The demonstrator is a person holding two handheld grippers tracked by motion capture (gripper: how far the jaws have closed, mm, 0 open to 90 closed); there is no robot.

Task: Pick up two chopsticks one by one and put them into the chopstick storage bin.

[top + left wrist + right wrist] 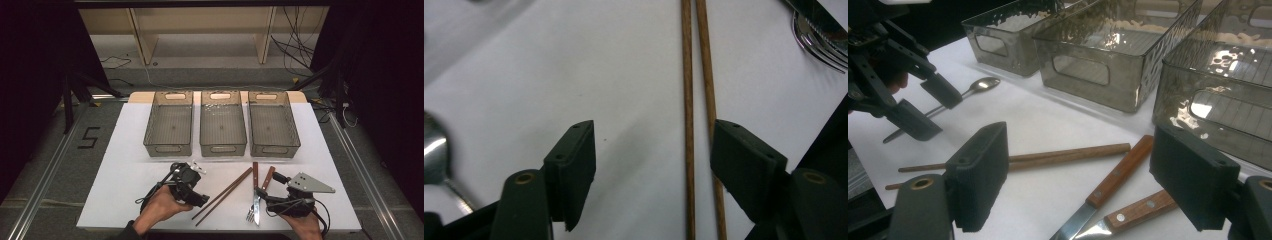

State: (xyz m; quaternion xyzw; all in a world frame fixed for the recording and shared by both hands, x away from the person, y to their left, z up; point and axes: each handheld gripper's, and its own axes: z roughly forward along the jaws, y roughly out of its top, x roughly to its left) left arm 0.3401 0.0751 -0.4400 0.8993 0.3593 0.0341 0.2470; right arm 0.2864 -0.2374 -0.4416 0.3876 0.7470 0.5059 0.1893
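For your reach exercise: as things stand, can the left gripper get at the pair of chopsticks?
Probably yes: the left gripper has open jaws either side of the chopsticks, with bare white table around them.

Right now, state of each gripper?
Left gripper: open, holding nothing; the chopsticks lie between its jaws, not pinched.
Right gripper: open, holding nothing.

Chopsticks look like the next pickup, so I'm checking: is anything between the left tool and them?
Nothing visible. The left tool is open with the chopsticks already between its jaws, close beside the right-hand one, on bare table.
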